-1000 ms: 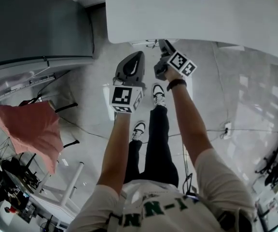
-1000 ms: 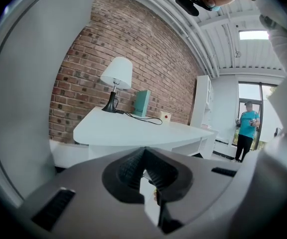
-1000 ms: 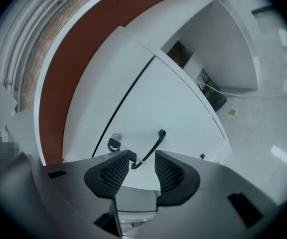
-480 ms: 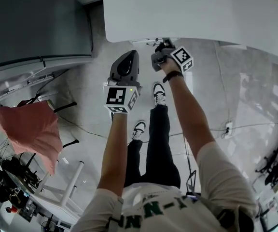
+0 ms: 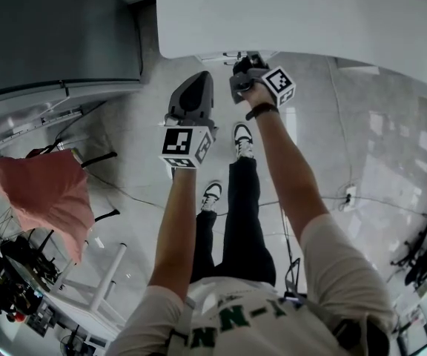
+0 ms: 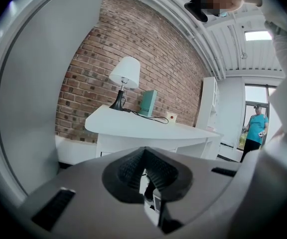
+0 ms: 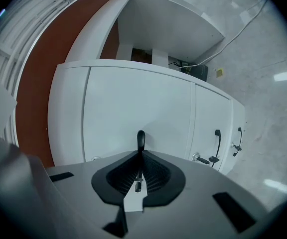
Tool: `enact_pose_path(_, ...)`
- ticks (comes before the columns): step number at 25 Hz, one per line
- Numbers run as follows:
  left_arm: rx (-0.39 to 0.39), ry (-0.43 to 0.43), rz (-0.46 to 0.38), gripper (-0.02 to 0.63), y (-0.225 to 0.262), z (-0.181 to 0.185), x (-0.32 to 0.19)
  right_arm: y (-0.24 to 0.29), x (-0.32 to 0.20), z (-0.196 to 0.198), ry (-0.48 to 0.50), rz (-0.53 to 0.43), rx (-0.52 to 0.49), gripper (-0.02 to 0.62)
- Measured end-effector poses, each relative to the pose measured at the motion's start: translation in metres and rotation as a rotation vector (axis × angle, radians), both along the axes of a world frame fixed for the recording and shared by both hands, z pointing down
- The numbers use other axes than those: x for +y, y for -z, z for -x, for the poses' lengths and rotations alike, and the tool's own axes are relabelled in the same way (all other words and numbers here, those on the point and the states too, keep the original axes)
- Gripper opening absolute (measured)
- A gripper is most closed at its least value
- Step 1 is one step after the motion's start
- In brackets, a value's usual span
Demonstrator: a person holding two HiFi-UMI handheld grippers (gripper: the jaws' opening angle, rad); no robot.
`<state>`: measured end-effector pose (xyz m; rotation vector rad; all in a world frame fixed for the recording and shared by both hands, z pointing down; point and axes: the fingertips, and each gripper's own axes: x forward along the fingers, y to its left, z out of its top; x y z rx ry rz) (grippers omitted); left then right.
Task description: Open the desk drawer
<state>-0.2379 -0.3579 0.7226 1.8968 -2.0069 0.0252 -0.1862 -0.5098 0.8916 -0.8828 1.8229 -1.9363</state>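
The desk (image 5: 310,21) is plain white, and so is its drawer front (image 7: 133,113) — only the handle (image 7: 140,139) is black. The brick wall (image 6: 148,54) is red-brown with pale mortar lines. The lamp (image 6: 125,76) has a white shade and a black base; the box (image 6: 148,102) is teal. The cloth (image 5: 47,199) is salmon pink — the floor (image 5: 362,147) pale grey.
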Motion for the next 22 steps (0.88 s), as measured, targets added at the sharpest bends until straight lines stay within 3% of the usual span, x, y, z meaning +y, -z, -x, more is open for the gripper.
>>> enact_pose_path(22,0.03,0.019,0.008,-0.006,0.008,-0.017,0.026,-0.005,0.046,-0.033,-0.001,0.046,0.023,0.017)
